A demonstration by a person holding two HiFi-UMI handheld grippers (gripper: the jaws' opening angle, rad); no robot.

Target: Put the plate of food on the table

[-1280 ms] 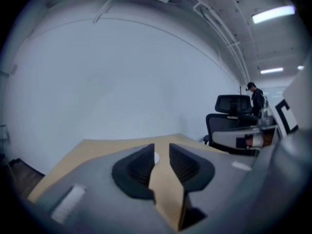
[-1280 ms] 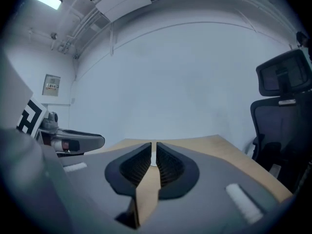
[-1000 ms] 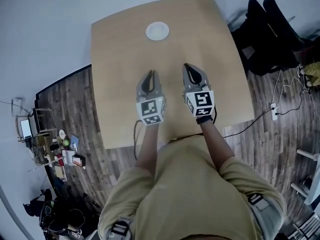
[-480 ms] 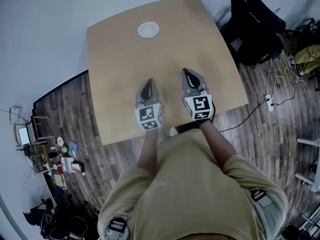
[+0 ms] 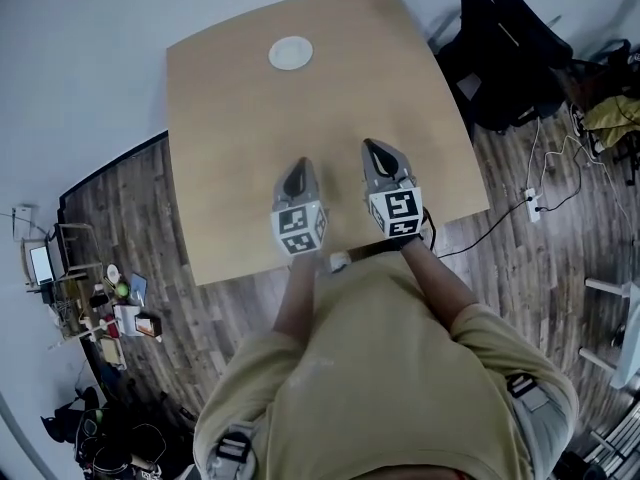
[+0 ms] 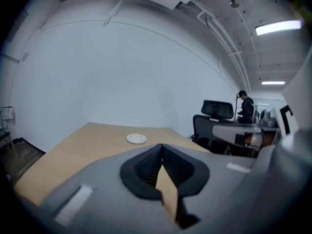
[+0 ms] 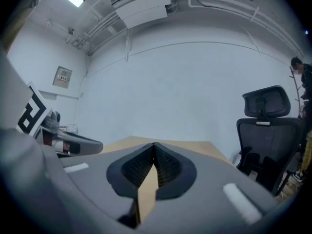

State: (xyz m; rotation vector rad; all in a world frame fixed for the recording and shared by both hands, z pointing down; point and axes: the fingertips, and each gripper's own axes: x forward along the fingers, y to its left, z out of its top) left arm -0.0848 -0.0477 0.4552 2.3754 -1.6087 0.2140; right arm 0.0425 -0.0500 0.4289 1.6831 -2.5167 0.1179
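A small white plate [image 5: 291, 53] sits near the far edge of the light wooden table [image 5: 240, 148]; it also shows as a small white disc, the plate [image 6: 136, 139], in the left gripper view. No food on it can be made out. My left gripper [image 5: 298, 171] and right gripper [image 5: 374, 151] hover side by side over the near part of the table, far from the plate. Both have their tips pressed together with nothing between them: left gripper [image 6: 161, 147], right gripper [image 7: 154, 145].
Black office chairs [image 5: 510, 48] stand off the table's right side, one chair [image 7: 270, 130] close in the right gripper view. A cable and power strip [image 5: 530, 208] lie on the wooden floor. Clutter [image 5: 110, 303] sits by the left wall. A person [image 6: 245, 106] stands far off.
The left gripper's jaws have come together. The view has shifted slightly, so table and plate sit a little further left and up; both grippers stay over the near table.
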